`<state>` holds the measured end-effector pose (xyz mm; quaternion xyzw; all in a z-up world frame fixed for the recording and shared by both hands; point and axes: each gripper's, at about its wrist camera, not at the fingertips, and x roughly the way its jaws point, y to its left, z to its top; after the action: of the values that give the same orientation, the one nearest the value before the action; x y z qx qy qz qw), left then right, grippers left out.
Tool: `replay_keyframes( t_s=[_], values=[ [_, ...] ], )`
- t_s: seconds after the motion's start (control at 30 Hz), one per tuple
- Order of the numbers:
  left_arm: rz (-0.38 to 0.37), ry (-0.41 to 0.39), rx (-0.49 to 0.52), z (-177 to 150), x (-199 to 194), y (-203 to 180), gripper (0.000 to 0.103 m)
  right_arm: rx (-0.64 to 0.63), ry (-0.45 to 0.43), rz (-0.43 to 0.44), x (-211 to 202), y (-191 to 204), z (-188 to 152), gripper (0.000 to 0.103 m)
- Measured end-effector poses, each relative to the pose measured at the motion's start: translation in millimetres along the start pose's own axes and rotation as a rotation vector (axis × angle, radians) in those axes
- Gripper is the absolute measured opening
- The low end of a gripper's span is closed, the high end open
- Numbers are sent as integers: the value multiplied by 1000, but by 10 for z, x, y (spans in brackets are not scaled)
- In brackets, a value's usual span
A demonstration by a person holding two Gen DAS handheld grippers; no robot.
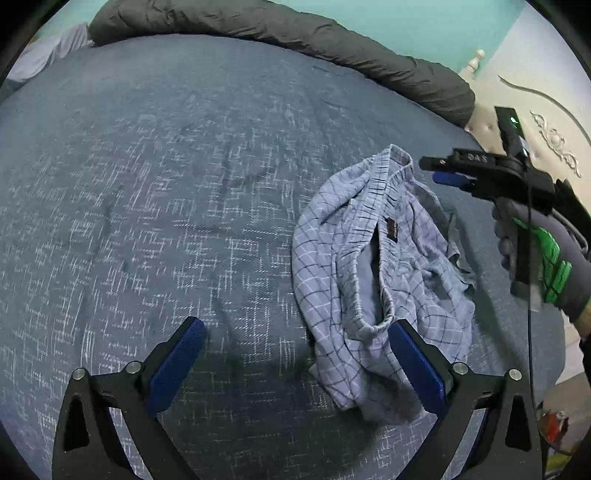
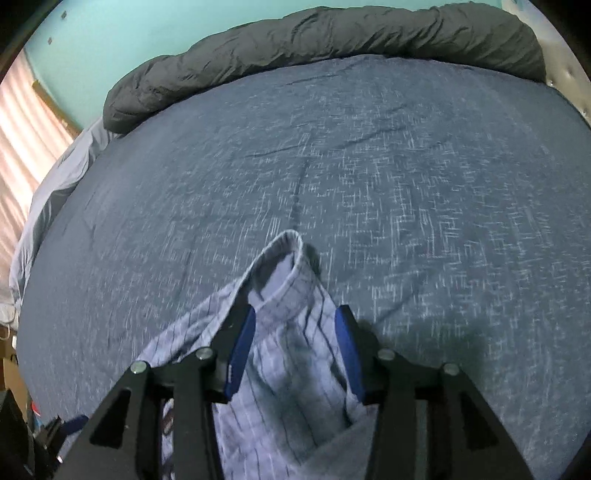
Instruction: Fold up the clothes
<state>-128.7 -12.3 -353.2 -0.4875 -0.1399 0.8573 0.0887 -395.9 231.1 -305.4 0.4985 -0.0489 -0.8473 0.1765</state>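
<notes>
A pair of light blue checked shorts (image 1: 384, 266) with an elastic waistband and a small brown label lies crumpled on the dark blue patterned bedspread (image 1: 166, 192). My left gripper (image 1: 297, 326) stands wide open just above the bed, its right finger (image 1: 417, 365) over the near edge of the shorts and its left finger over bare bedspread. My right gripper (image 2: 297, 312) hangs over the far end of the shorts (image 2: 284, 354); cloth shows between its parted jaws, and the pads do not press on it. In the left wrist view the right gripper (image 1: 439, 171) sits beside the waistband, carried by a gloved hand (image 1: 535, 251).
A rolled dark grey duvet (image 1: 280, 29) lies along the far edge of the bed. A cream headboard (image 1: 546, 122) stands at the right, and a teal wall behind. Pale sheets (image 2: 48, 206) and a curtain (image 2: 26, 129) are at the left.
</notes>
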Motion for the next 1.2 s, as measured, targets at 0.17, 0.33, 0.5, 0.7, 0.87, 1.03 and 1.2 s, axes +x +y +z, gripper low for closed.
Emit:
replay_keyframes(
  t_s=[0.17,0.33,0.5,0.7,0.87,1.03,1.2],
  values=[
    [-15,49,2,-13,146,-59,75,-8,9,-6,129,39,111,45],
    [-21,75,14,-45,217,-101,46,-12,22,-10,291,46,134,45],
    [-47,85,30,-35,222,-147,23,28,5,38,289,-41,149,5],
    [-47,43,15,52,69,-43,4,28,-64,59,-34,-95,134,5],
    [-52,7,-29,193,-65,123,3,22,-105,80,-428,-197,75,4],
    [-90,33,18,221,-31,-54,13,26,-101,49,-623,-351,21,4],
    [-70,61,98,172,96,-302,40,55,-97,22,-707,-538,-8,4]
  ],
)
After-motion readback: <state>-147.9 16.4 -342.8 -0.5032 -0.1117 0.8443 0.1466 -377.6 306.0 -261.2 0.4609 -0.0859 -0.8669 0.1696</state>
